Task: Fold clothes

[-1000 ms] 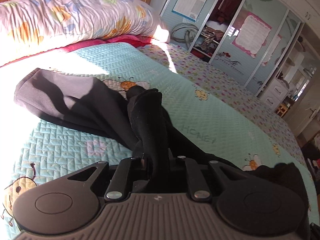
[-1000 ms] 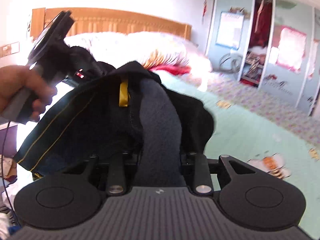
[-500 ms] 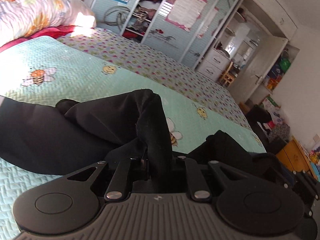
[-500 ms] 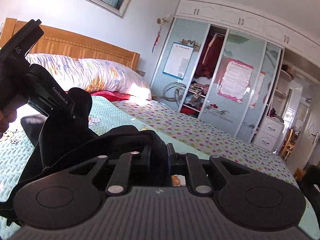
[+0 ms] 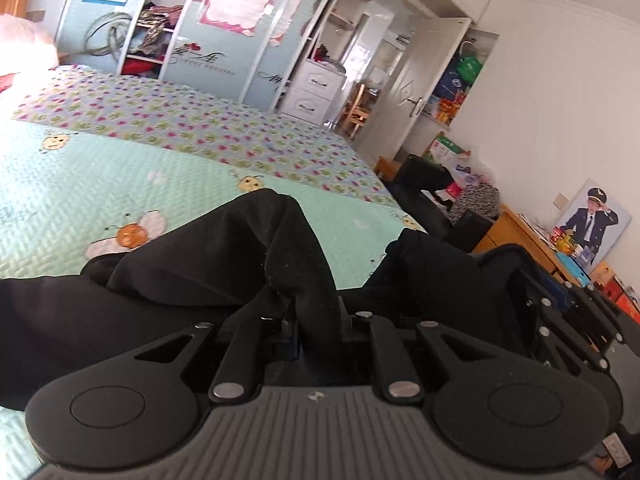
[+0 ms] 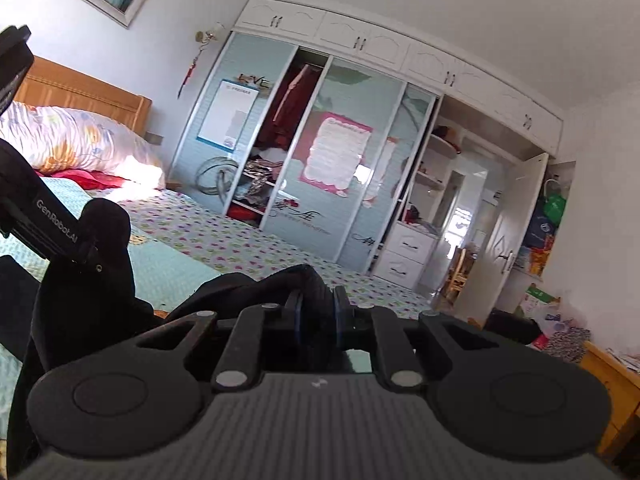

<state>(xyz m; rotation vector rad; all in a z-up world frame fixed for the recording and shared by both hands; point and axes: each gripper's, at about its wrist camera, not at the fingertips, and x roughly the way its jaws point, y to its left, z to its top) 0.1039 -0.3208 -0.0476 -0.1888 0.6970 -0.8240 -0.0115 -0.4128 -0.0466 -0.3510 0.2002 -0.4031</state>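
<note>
Both claws have swung away from the headboard toward the foot of the bed. The left claw (image 5: 316,316) and right claw (image 6: 316,312) each stay clamped on the black fleece garment (image 5: 168,280), now draped low over the mint quilted bedspread (image 5: 80,184), suggesting the fold is being carried across.

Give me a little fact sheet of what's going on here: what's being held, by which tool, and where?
place: bedroom, on a bed with a bee-print quilt
garment: black clothing, partly lying on the quilt
left tool: shut on a bunched fold of the black clothing
right tool: shut on another fold of it
tools relative: the left tool shows at the left edge of the right tool's view
background: wardrobe with sliding doors, one section open; pillow at the headboard
</note>
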